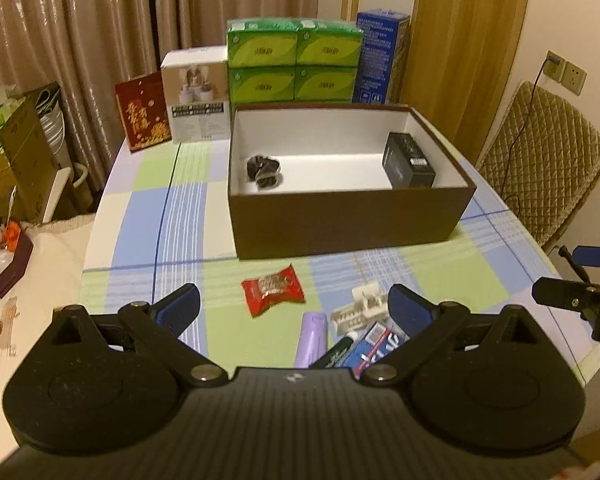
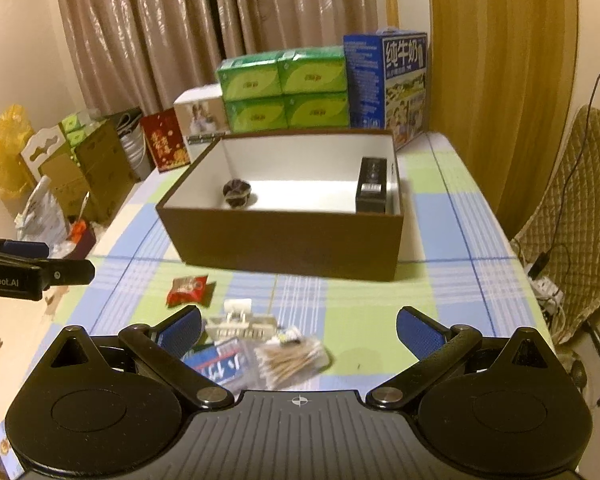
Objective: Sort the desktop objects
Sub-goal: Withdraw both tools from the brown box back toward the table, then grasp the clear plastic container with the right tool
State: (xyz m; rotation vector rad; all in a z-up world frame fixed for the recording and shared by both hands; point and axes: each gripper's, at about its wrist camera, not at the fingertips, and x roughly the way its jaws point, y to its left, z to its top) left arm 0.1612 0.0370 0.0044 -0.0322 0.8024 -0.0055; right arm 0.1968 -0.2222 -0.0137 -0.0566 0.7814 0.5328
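Holding both tools above the surface (image 1: 140,200), we keep the left tool (image 1: 294,312) and right tool (image 2: 299,330) spread wide, gripping nothing. Ahead of both sits the box (image 2: 284,244), holding a dark bundle (image 1: 265,172) and black case (image 2: 372,191). Between our left fingers lie a red packet (image 1: 273,295), purple tube (image 1: 311,339) and white clip (image 1: 360,309).

Beige curtains (image 1: 68,20) hang behind the checked table (image 1: 148,216), quilted chair (image 1: 540,160) beside it
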